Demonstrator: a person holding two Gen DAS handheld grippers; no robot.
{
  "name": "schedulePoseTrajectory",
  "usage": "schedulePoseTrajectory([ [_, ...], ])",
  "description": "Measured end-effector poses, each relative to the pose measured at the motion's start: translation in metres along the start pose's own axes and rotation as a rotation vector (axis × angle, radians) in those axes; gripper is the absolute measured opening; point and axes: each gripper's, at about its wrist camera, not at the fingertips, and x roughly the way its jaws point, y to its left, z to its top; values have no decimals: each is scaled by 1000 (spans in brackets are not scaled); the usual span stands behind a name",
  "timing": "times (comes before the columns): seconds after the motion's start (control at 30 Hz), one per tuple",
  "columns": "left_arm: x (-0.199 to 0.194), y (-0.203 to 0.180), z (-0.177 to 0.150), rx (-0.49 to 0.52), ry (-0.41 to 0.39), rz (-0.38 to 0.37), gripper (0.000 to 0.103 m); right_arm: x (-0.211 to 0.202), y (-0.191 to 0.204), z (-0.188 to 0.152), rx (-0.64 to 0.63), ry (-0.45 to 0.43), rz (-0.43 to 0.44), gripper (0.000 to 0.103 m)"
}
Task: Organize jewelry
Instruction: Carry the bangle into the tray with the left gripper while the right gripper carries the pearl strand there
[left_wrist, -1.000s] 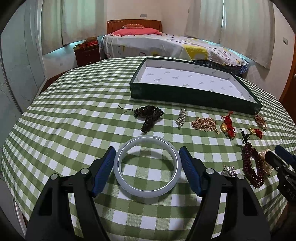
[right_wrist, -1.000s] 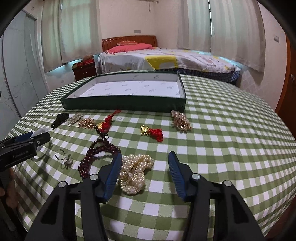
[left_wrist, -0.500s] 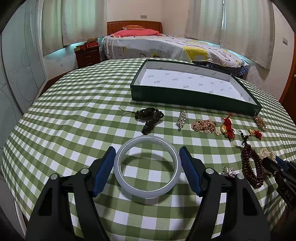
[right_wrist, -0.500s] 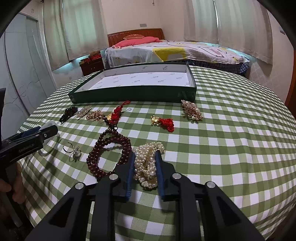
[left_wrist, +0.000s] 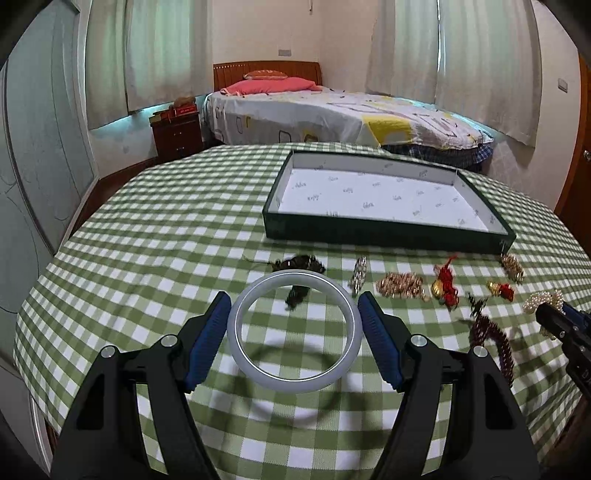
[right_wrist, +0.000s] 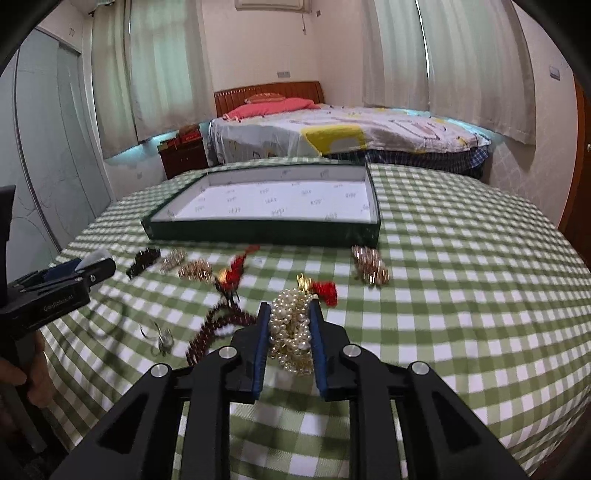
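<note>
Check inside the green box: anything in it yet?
Nothing visible inside the green box: only the bare white printed liner shows in both views. Its near wall hides a thin strip of floor along the front edge, so that strip can't be confirmed.

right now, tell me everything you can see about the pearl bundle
The pearl bundle is a bunched tangle of cream-white bead strands with some gold-toned bits low down. The right gripper is shut on it, its blue pads pressing both sides after just closing. It looks raised off the green checked tablecloth, its lower strands hanging below the pads. The left wrist view shows it at the far right, partly hidden.
</note>
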Motion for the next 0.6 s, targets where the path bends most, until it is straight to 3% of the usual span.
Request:
schedulePoseTrajectory([
  [0.33,10,-8,54,-18,-66,-50,69,12,-5,53,3,-99,4,22],
  [0.6,63,-35,97,20,-88,-80,69,62,-14,95,-7,-106,-21,22],
])
